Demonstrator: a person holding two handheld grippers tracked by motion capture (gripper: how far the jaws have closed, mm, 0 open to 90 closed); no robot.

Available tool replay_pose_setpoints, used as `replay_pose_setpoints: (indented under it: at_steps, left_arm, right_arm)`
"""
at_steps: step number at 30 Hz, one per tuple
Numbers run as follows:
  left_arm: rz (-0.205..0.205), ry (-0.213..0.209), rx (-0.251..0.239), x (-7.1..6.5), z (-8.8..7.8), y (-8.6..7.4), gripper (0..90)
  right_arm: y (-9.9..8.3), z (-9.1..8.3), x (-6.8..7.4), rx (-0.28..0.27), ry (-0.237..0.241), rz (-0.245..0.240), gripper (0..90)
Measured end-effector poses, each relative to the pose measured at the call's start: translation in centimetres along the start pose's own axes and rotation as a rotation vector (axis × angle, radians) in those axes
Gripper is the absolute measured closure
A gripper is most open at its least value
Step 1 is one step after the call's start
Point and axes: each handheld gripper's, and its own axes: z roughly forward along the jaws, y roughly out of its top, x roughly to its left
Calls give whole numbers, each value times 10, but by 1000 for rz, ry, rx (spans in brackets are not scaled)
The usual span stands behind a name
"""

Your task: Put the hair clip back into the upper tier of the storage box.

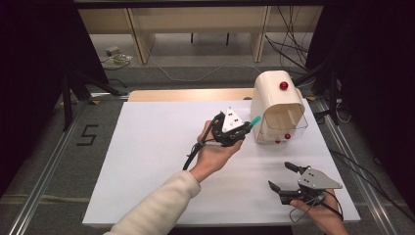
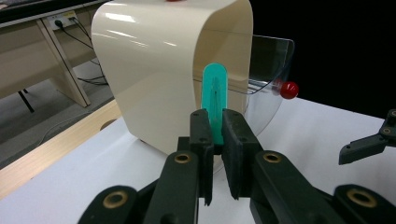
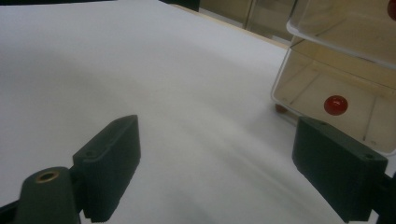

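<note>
A white table (image 1: 161,161) fills the middle of the room, on a grey floor (image 1: 44,161) with a "5" (image 1: 87,134) at 9 o'clock and dark curtains (image 1: 29,58) at the sides. The left gripper (image 1: 244,128), at the centre, is closed on a green stick (image 1: 255,120) that points at the cream box (image 1: 277,98) at 2 o'clock, just beside its clear drawer (image 1: 298,128). The right gripper (image 1: 283,176), at 5 o'clock, has its jaws wide apart with nothing between them.

One cream box (image 1: 279,100), one teal stick (image 1: 255,120), three red knobs (image 1: 283,85), two grippers (image 1: 247,128)
</note>
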Motion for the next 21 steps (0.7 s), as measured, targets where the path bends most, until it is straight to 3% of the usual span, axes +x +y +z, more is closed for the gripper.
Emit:
replay_pose_setpoints:
  at_steps: [10, 21]
  left_arm:
    - [15, -25, -1, -7, 14, 12, 826]
    - [31, -59, 13, -19, 43, 30, 826]
  right_arm:
    - [0, 0, 0, 0, -2, 1, 163]
    - [0, 0, -1, 0, -2, 2, 163]
